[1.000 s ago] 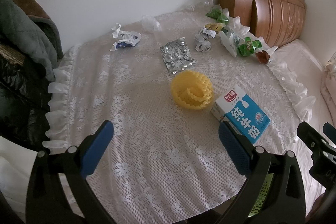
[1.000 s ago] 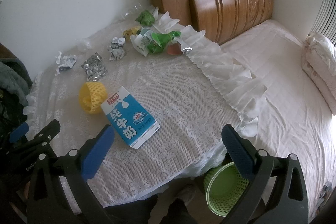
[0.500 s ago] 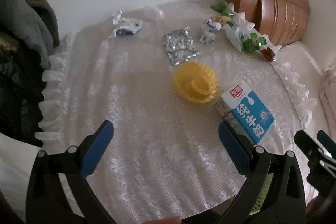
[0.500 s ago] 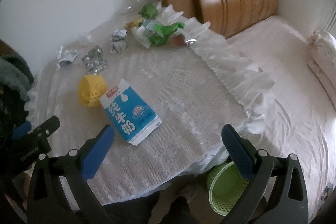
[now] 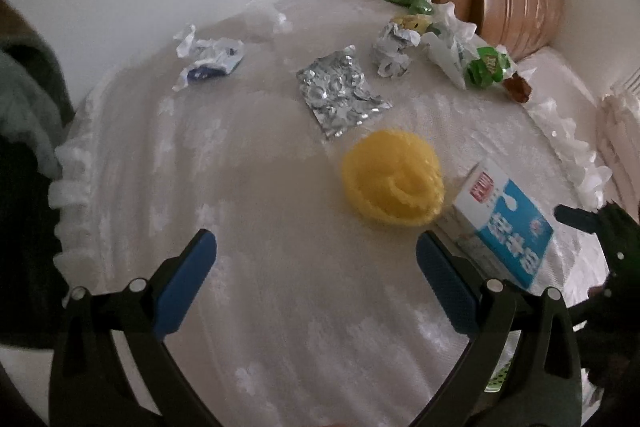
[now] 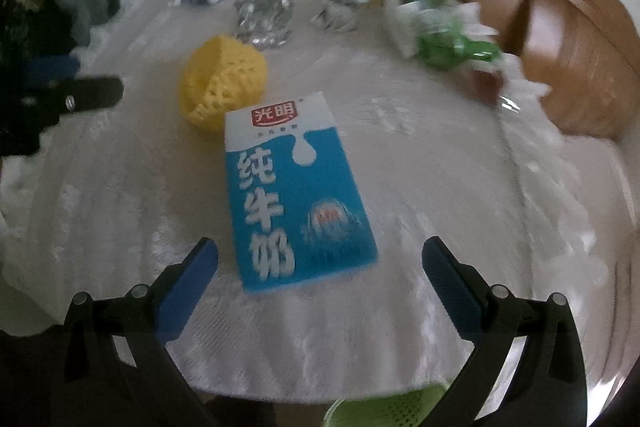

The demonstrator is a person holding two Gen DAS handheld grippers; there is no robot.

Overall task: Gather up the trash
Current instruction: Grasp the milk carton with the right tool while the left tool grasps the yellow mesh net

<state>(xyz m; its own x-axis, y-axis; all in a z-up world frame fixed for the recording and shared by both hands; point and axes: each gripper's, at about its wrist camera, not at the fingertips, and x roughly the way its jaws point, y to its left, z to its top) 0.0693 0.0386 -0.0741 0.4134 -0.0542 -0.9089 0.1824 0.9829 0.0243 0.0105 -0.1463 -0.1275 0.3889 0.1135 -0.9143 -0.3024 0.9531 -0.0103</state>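
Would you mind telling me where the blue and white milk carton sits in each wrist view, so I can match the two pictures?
Left wrist view: the milk carton lies at the right edge, beyond the right finger.
Right wrist view: the milk carton lies centre frame, ahead of the open fingers.
Shared landmark: the yellow foam net, close beside the carton's white end in both.

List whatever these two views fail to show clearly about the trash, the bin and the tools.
- Green basket: right wrist view, cut off by the bottom edge and the table; contents unseen.
- Green wrappers: right wrist view, smeared by motion blur; count unclear.
- Milk carton: left wrist view, lower end hidden behind the left tool's finger.
- Right tool: open, but its height above the carton cannot be judged.
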